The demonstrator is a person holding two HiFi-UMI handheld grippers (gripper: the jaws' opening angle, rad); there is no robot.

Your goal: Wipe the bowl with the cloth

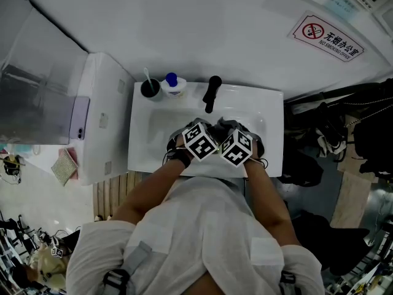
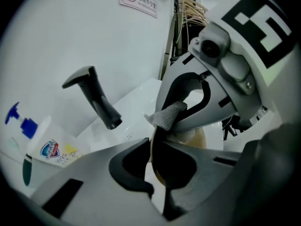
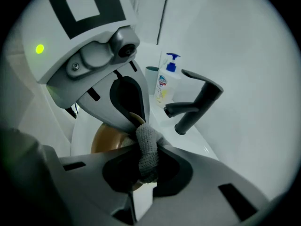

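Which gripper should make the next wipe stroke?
Right. The right gripper is shut on the cloth at the bowl; the left gripper is clamped on the bowl's rim, steadying it.

Head view looks steeply down on the sink [image 1: 142, 147]; both gripper views face close across it, sharing the faucet [image 2: 95, 99]

Dim, cool light; gripper views bulge, corners black, foreground soft.
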